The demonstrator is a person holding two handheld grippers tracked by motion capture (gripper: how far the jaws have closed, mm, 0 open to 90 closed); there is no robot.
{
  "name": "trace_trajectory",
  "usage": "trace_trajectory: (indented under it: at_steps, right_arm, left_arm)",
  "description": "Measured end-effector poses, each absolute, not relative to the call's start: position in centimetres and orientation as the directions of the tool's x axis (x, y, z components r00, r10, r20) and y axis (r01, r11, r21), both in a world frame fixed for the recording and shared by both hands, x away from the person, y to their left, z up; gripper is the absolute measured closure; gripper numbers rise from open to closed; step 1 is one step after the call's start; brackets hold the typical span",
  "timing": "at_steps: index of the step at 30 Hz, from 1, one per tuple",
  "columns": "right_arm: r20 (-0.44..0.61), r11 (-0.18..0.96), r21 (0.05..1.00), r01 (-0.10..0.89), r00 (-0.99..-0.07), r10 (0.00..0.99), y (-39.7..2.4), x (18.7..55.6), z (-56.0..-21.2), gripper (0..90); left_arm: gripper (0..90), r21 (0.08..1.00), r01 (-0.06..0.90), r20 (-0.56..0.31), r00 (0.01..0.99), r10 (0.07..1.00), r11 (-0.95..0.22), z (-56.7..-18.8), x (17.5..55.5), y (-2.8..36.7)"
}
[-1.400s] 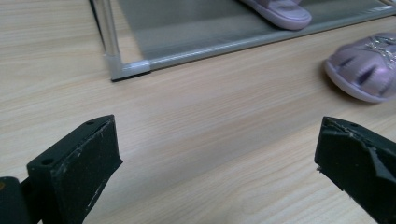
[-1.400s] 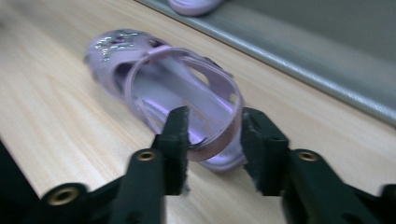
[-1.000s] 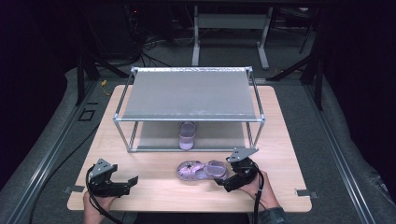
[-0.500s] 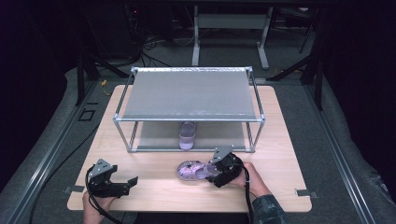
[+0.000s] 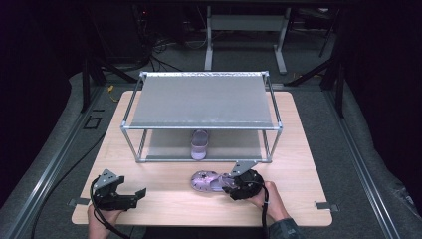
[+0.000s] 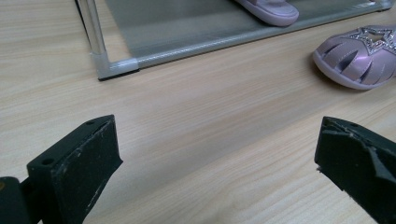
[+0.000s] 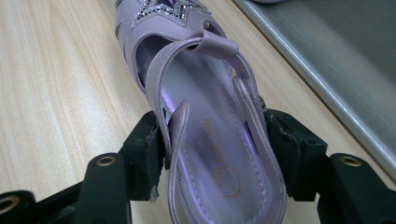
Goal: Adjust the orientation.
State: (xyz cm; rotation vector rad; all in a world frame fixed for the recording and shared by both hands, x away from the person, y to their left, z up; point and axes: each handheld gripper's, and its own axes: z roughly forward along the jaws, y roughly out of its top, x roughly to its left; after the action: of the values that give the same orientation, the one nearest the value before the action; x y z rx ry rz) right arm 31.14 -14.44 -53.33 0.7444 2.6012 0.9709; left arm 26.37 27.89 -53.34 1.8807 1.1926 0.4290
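A purple child's sandal (image 5: 206, 180) with a glittery star lies on the wooden table (image 5: 164, 209), in front of the rack. My right gripper (image 5: 230, 188) has just been closing on its heel end. In the right gripper view both pads press the sandal's (image 7: 205, 84) sides, so the right gripper (image 7: 215, 144) is shut on it. The matching sandal (image 5: 199, 144) sits on the rack's lower shelf. My left gripper (image 5: 137, 196) rests at the table's front left, open with nothing between its fingers. In the left gripper view the left gripper (image 6: 215, 158) faces the sandal (image 6: 359, 56) across bare wood.
A metal-framed two-level rack (image 5: 199, 99) stands in the middle of the table, its front rail just beyond the sandal. Its front corner post (image 6: 116, 67) lies ahead of the left gripper. A dark floor and stands surround the table.
My right gripper moved left from beside the sandal's heel onto it, and its jaws came together around the heel. The left gripper stayed where it was.
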Motion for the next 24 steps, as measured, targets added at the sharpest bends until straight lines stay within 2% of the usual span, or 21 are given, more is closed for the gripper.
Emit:
trace_trajectory:
  at_steps: [3, 4, 7, 8, 12, 18, 24]
  right_arm:
    - [-0.047, 0.608, 0.665, 0.433, -0.789, 0.613, -14.7, 30.4, -53.3, 39.1]
    - [-0.038, 0.599, 0.660, 0.454, -0.776, 0.630, -14.8, 30.1, -53.2, 35.4]
    - [-0.036, 0.625, 0.648, 0.435, -0.802, 0.596, -15.0, 29.7, -53.2, 24.3]
    - [-0.040, 0.643, 0.653, 0.401, -0.829, 0.558, -15.2, 29.8, -53.3, 22.9]
    - [-0.042, 0.687, 0.620, 0.379, -0.858, 0.512, -15.6, 30.8, -53.8, 19.8]
    - [-0.040, 0.712, 0.599, 0.367, -0.874, 0.484, -15.4, 31.1, -54.4, 22.1]
    - [-0.070, 0.717, 0.605, 0.346, -0.874, 0.481, -15.3, 30.8, -54.7, 34.6]
  left_arm:
    - [0.0, 0.798, 0.573, -0.147, 0.486, 0.862, -0.188, -53.4, 26.4, 27.9]
    - [0.0, 0.798, 0.573, -0.146, 0.485, 0.862, -0.188, -53.3, 26.4, 27.9]
    - [0.0, 0.798, 0.572, -0.147, 0.487, 0.861, -0.187, -53.4, 26.5, 27.9]
    - [0.0, 0.798, 0.573, -0.149, 0.488, 0.860, -0.187, -53.4, 26.5, 27.8]
    - [0.0, 0.797, 0.573, -0.148, 0.494, 0.857, -0.193, -53.4, 26.5, 27.6]
    - [0.0, 0.793, 0.576, -0.144, 0.494, 0.857, -0.199, -53.3, 26.6, 27.6]
    - [0.0, 0.795, 0.573, -0.140, 0.496, 0.857, -0.202, -53.2, 26.6, 27.5]
